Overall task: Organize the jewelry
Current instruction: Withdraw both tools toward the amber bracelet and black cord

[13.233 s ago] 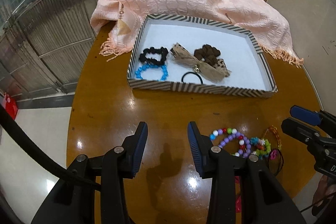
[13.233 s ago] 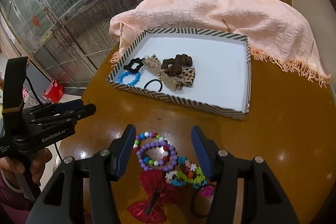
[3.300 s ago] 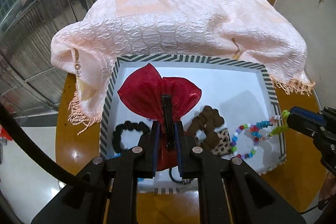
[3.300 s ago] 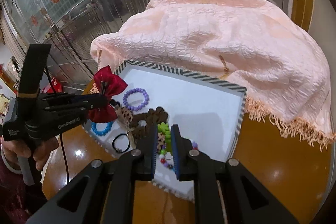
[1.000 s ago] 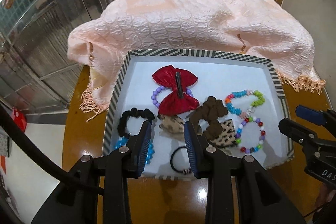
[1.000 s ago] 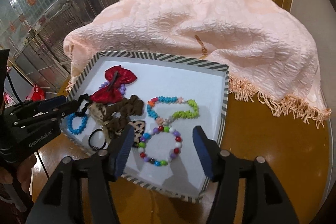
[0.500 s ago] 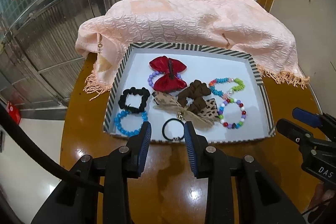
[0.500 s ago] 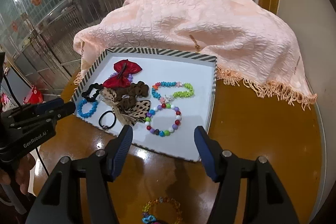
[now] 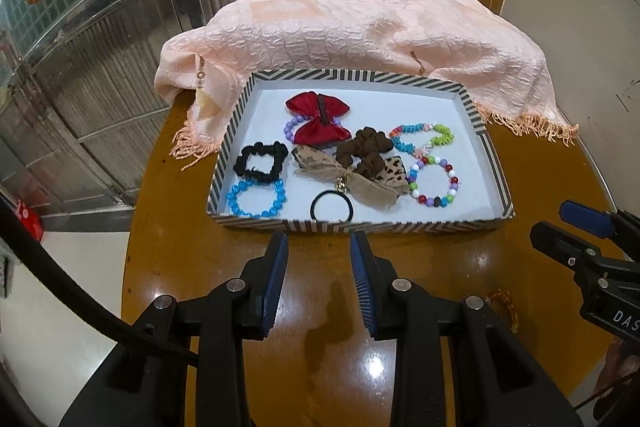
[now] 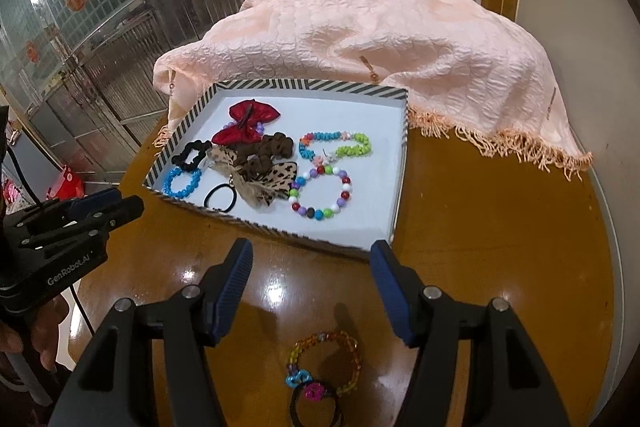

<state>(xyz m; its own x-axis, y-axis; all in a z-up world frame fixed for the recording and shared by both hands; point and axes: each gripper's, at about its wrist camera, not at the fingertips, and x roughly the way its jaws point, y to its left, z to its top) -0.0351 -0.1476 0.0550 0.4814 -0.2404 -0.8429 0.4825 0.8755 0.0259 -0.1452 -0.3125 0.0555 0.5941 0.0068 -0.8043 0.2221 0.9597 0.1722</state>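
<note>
We saw a shallow box tray [image 9: 494, 163] with striped cardboard walls and a white floor, holding soft and beaded pieces: a glossy red bow clip [image 9: 318, 118], a crinkled black scrunchie [image 9: 260, 163], a blue faceted bead bracelet [image 9: 256, 197], a thin black hair tie [image 9: 332, 205], a ruffled brown scrunchie [image 9: 364, 153] and a round multicoloured bead bracelet [image 10: 322, 193]. An amber chain bracelet [image 10: 326, 357] lay outside it on the glossy brown round table [image 10: 500, 247], close in front of the right gripper. A puckered peach scarf [image 9: 360, 23] with fringe was heaped behind the tray, before metal grille doors [image 9: 80, 47]. Our left gripper [image 9: 319, 247] pointed steeply down short of the tray's near wall, jaws slightly parted and empty. Our right gripper [image 10: 311, 257] hung likewise, spread wider, gripping nothing.
</note>
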